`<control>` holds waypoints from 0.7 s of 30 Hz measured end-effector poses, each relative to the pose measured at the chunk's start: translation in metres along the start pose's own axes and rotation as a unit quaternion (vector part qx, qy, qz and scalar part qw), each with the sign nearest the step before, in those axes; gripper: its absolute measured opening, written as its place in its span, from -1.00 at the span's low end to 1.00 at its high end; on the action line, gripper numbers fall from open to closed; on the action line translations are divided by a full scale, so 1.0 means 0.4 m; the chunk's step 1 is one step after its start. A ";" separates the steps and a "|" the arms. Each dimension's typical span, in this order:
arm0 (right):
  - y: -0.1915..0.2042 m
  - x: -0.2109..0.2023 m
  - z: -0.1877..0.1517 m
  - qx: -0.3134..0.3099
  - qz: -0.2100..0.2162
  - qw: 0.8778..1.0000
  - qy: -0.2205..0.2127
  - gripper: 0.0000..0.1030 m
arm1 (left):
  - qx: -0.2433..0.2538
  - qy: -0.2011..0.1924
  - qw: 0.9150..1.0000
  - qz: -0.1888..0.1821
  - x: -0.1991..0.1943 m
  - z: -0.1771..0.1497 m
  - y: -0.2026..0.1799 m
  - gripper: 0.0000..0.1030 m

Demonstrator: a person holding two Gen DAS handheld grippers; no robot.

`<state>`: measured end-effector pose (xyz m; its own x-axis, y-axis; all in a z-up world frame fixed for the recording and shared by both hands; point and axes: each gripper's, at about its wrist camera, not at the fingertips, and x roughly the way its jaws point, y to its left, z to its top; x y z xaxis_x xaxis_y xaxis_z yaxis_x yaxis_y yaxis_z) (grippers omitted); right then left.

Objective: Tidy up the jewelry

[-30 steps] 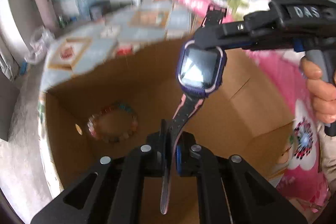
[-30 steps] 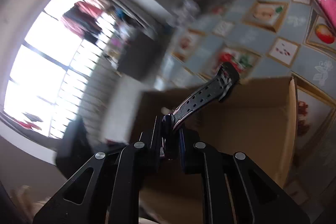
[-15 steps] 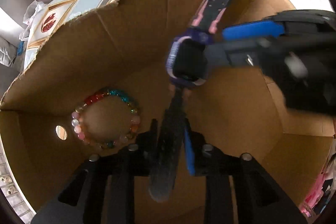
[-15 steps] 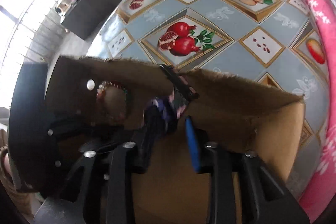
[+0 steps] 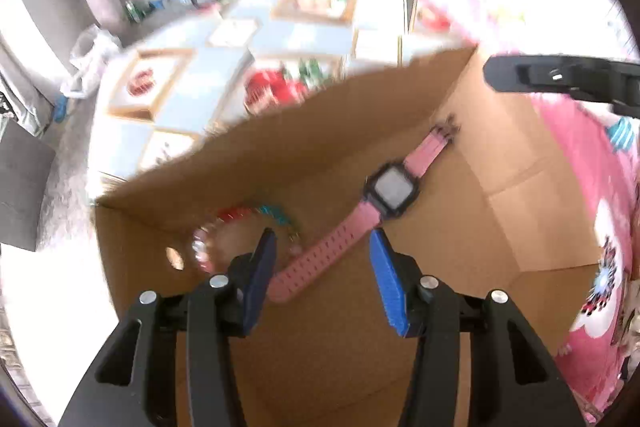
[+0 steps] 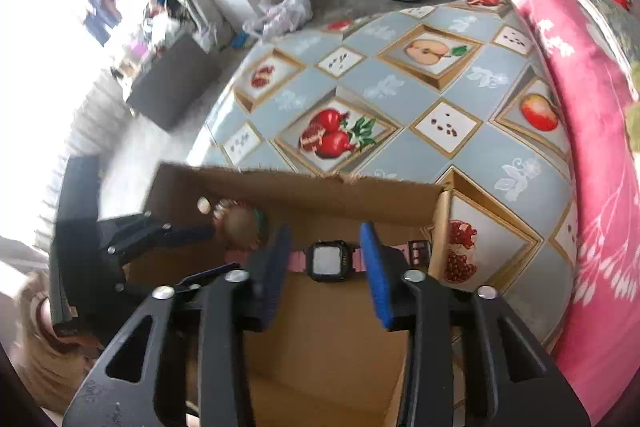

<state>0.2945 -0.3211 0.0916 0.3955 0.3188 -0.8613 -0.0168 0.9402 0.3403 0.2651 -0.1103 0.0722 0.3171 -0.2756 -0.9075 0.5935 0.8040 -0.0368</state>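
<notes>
A watch (image 5: 392,191) with a pink strap and a dark square case lies flat on the floor of a cardboard box (image 5: 520,155). A coloured bead bracelet (image 5: 240,223) lies just left of it. My left gripper (image 5: 324,267) hovers above the strap's near end, its jaws opening and touching nothing. My right gripper (image 6: 326,255) hangs over the watch (image 6: 328,261), its jaws closing but the blue pads stand apart and clear of it. The bracelet (image 6: 240,227) lies beside the left gripper (image 6: 214,249), which reaches in from the left.
The box (image 6: 300,183) stands on a table with a blue fruit-pattern cloth (image 6: 400,99). A pink blanket (image 6: 592,147) lies along the right. A hand (image 6: 40,359) holds the left tool. A plastic bag and a rice cooker sit on the floor beyond.
Both grippers held the watch by its strap ends over the box. They have let go, the watch now lies flat on the box floor, and both tools have lifted away.
</notes>
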 end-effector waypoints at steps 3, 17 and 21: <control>0.004 -0.020 0.000 0.003 0.004 1.000 -0.004 -0.45 | -0.013 -0.042 0.999 -0.004 -0.067 -0.009 0.019 -0.08; 0.103 0.271 -0.091 -0.059 -0.031 0.983 0.172 -0.49 | -0.054 -0.208 0.977 -0.015 -0.274 -0.256 0.035 0.02; 0.090 0.350 -0.096 -0.042 -0.058 0.973 0.220 -0.37 | -0.063 -0.236 0.970 -0.021 -0.299 -0.357 0.044 0.16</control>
<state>0.3139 -0.2379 -0.0314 -0.0313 0.2139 -0.9764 -0.0778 0.9734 0.2157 0.1319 0.0120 0.1203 0.6144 -0.4967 -0.6130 0.5286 0.8359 -0.1476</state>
